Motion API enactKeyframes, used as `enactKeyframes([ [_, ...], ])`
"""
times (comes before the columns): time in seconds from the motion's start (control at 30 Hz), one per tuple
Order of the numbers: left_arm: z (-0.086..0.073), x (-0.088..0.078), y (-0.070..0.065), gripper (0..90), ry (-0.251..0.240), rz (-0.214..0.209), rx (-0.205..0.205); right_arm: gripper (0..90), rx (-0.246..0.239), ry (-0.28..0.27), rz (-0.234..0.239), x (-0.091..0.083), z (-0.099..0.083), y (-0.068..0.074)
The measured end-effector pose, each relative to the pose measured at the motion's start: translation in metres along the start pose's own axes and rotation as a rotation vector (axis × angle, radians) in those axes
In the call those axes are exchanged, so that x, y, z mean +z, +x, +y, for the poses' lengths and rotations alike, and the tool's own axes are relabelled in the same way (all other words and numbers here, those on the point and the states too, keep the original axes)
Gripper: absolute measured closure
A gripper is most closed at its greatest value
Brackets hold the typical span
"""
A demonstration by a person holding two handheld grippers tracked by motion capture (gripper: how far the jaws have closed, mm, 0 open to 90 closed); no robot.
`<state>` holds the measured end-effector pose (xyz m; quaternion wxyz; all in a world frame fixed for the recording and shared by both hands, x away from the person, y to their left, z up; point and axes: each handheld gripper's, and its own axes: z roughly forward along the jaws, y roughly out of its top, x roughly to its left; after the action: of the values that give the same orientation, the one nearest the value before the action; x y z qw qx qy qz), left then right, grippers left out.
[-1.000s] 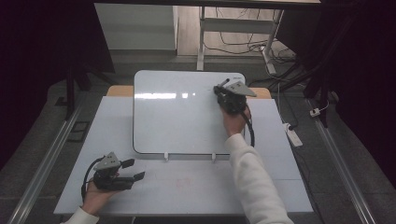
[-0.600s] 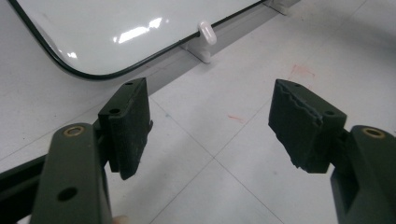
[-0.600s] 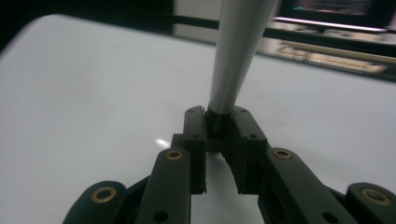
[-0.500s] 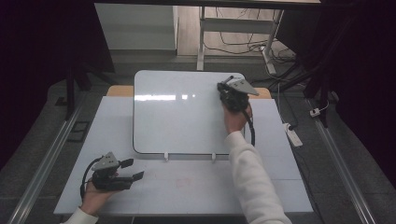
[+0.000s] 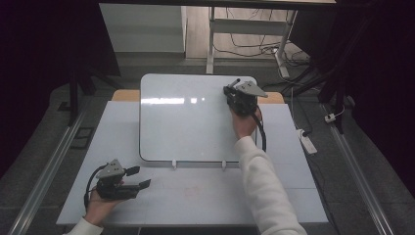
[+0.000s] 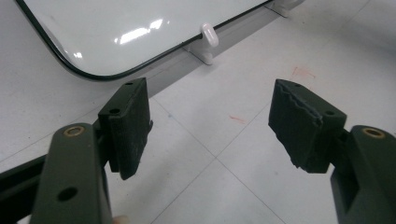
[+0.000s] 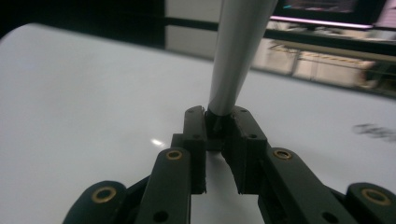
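- The table (image 5: 195,196) is carrying a whiteboard (image 5: 186,122), which is lying flat across its far half, with two small white clips (image 5: 173,164) sitting at the board's near edge.
- The whiteboard is showing a faint dark smudge (image 7: 373,130) on its surface in the right gripper view.
- The right hand-held gripper (image 5: 236,87) is resting over the far right corner of the whiteboard, the person's white sleeve (image 5: 264,186) reaching across the table behind it.
- Its jaws are clenching a marker (image 7: 236,56), gripping it at the lower end; the grey barrel is rising steeply from between the pads.
- The left hand-held gripper (image 5: 138,177) is sitting low at the near left of the table, well apart from the marker.
- Its jaws are standing released, with bare table between the pads (image 6: 130,126).
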<state>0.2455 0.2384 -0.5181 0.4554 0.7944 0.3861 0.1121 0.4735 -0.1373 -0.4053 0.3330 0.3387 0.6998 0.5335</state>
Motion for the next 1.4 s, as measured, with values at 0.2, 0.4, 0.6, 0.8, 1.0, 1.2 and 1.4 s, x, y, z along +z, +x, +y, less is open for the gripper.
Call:
enactKeyframes([
  [0.2,0.0,-0.001,-0.001,30.1,-0.006,0.005,0.003,77.6,0.051,0.032,0.049,-0.012,-0.006,-0.004],
  [0.4,0.002,-0.001,0.0,30.2,-0.018,0.014,-0.001,77.6,0.006,0.045,0.139,-0.039,-0.014,0.008],
  [0.6,0.003,-0.002,-0.002,30.6,-0.04,0.029,0.002,77.5,0.041,0.065,0.259,-0.068,-0.035,0.018],
  [0.8,0.007,-0.002,-0.005,31.0,-0.064,0.035,0.01,77.5,0.026,0.105,0.344,-0.093,-0.05,0.029],
  [1.0,0.012,0.0,-0.008,31.0,-0.086,0.034,0.026,77.5,0.019,0.149,0.404,-0.11,-0.064,0.04],
  [1.2,0.019,0.001,-0.014,31.2,-0.11,0.036,0.056,77.5,0.006,0.191,0.452,-0.114,-0.072,0.051],
  [1.4,0.029,0.002,-0.019,31.1,-0.129,0.011,0.067,77.5,-0.004,0.208,0.471,-0.116,-0.076,0.057],
])
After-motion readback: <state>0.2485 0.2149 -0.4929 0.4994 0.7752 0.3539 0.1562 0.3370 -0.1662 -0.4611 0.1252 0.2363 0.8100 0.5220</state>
